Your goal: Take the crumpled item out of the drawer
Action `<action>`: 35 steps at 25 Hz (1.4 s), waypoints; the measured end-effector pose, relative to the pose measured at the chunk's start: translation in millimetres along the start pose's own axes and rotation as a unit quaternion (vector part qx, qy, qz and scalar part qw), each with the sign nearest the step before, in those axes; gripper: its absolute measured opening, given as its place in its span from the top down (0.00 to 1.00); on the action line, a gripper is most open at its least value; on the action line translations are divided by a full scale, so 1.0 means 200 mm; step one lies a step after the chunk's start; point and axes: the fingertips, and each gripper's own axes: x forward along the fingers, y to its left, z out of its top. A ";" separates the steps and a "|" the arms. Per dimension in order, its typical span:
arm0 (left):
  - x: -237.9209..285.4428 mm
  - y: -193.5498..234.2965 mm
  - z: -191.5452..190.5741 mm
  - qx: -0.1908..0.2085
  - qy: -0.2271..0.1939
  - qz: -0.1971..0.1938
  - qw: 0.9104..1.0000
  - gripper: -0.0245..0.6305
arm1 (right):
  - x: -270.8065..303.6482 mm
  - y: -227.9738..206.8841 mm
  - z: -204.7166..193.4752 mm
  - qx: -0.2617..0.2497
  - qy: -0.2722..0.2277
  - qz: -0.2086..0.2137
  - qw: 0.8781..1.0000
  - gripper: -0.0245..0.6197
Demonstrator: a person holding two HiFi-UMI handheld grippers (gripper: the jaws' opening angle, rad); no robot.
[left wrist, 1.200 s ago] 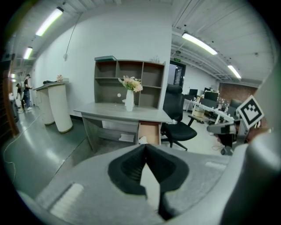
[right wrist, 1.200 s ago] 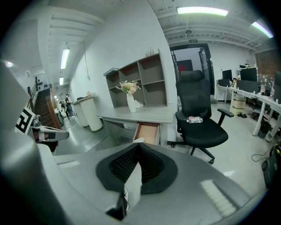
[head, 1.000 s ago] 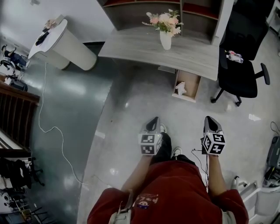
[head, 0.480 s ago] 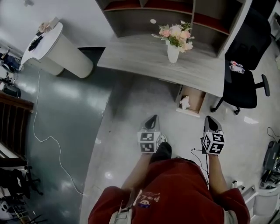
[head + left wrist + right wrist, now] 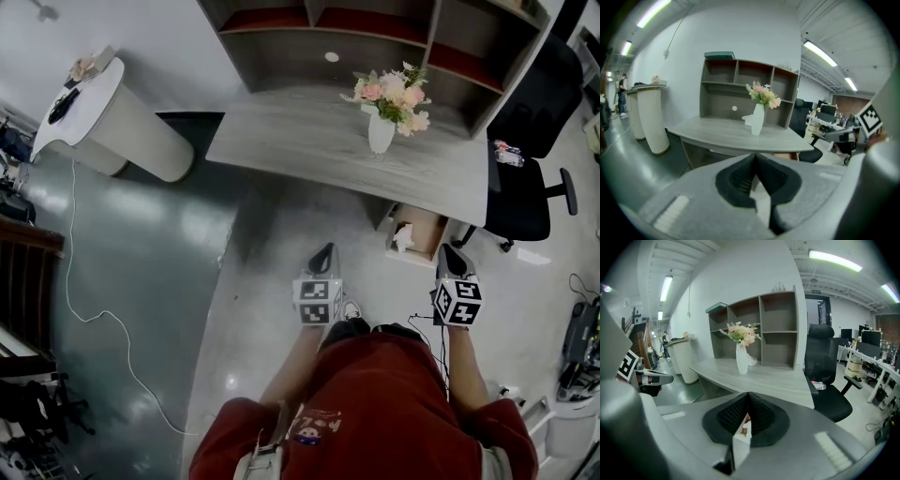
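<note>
An open wooden drawer [image 5: 419,232] sticks out below the grey desk [image 5: 309,131], and a crumpled white item [image 5: 404,236] lies inside it. In the head view my left gripper [image 5: 324,251] and right gripper [image 5: 449,251] are held side by side over the floor, short of the desk. Both are shut with nothing between their jaws. The right gripper is close to the drawer's right front corner; the left one is well to its left. In the left gripper view [image 5: 754,157] and the right gripper view [image 5: 747,397] the jaws meet at the tips, and the desk lies ahead.
A white vase of flowers [image 5: 382,131] stands on the desk, backed by a shelf unit [image 5: 375,37]. A black office chair [image 5: 530,183] sits right of the drawer. A white round counter [image 5: 103,117] stands at the left, with a cable [image 5: 94,314] trailing over the dark floor.
The person has walked toward the desk: desk, vase and drawer have slid down and nearer in the head view. Both grippers have stayed shut and at the same spacing.
</note>
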 end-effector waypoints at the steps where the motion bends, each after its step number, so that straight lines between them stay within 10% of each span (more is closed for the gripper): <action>1: 0.01 0.02 0.01 0.000 -0.001 -0.002 1.000 0.97 | 0.02 0.02 0.02 0.000 -0.002 -0.001 1.000 0.96; 35: 0.45 0.09 -0.16 0.019 0.076 -0.029 0.997 0.97 | 0.54 -0.04 -0.19 0.040 0.067 0.024 0.997 0.96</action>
